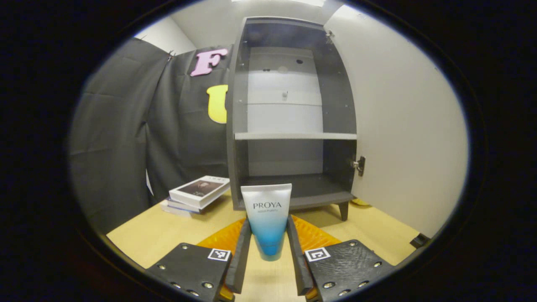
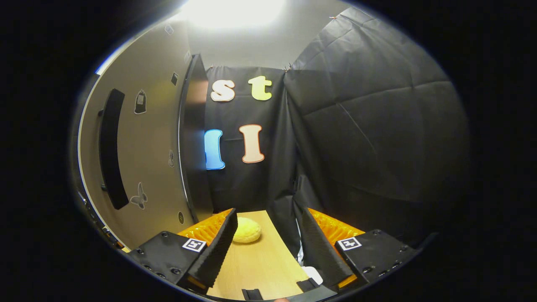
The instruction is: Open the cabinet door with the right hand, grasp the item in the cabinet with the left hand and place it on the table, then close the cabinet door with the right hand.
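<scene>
Left gripper view: tube (image 1: 267,218), white at the top fading to blue at the bottom, stands cap-down at lower centre of the frame. Left hand-held gripper (image 1: 268,251) is clamped on it, one finger against each side of the lower, blue part. Whether the cap touches the table (image 1: 147,235) cannot be told; the tube sits out in front of the cabinet (image 1: 293,113), not inside it.

Cabinet fills the upper centre of the frame: dark carcass, pale back panel, one shelf (image 1: 293,136) across the middle, short leg visible at lower right. Both compartments are bare. Cabinet door (image 1: 402,126) is swung wide open toward the right of the frame, pale inner face showing, hinge (image 1: 360,165) at mid-height on its left edge. Stack of books (image 1: 195,195) lies on the table at the lower left, beside the cabinet base and apart from the tube.

Right gripper view: right hand-held gripper (image 2: 266,243) at the bottom of the frame, fingers spread well apart with nothing between them. Outer face of the cabinet door (image 2: 142,159) stands at the left of the frame, with a long dark handle (image 2: 110,149) and small stickers on it. Pale yellow, rounded object (image 2: 246,233) lies on the table beyond the fingers, near the door's lower edge.
</scene>
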Available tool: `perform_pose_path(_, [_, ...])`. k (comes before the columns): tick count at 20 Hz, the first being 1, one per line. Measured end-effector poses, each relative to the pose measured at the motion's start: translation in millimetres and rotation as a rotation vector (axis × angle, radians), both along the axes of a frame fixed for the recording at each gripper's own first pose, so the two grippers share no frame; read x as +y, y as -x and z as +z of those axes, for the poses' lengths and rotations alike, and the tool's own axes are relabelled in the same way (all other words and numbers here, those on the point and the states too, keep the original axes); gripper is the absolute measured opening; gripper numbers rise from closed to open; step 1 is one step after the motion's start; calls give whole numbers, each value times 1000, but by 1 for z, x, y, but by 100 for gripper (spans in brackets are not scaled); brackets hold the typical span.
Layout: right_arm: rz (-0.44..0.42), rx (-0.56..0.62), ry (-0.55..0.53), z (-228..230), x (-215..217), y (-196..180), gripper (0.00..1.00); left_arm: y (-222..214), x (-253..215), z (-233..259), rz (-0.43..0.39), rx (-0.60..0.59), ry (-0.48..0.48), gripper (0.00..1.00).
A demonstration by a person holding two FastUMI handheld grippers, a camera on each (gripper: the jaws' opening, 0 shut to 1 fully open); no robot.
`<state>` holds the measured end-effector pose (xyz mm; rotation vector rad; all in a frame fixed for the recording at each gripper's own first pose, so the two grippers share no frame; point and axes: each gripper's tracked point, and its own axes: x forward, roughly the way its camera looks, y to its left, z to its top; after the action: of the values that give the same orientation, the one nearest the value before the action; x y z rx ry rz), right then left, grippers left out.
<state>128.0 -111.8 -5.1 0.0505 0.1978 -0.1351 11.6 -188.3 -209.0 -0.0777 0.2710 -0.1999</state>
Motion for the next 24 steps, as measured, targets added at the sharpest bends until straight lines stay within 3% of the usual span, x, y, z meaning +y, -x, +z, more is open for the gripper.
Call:
perform_pose_path(1, [-5,0,9,2,-2,0,98,3,0,-13,6,21,2,48])
perform_pose_path(8, [-2,17,31,6,4,-2,98,29,-10,-99,25,121,8,50])
perform_pose_path(15, [36,54,55,0,21,-9,98,32,-8,-115,86,70,3,49])
perform_pose_path(18, [45,53,65,-2,25,-9,94,37,-13,-117,78,75,-17,50])
perform_pose_path(21, [52,52,56,-3,28,-10,100,42,-15,-117,69,87,-34,51])
perform_pose_path(23, [54,49,51,-3,29,-11,95,47,-16,-116,62,94,-39,48])
perform_pose_path(24, [54,47,50,-4,28,-11,95,48,-16,-115,61,95,-42,57])
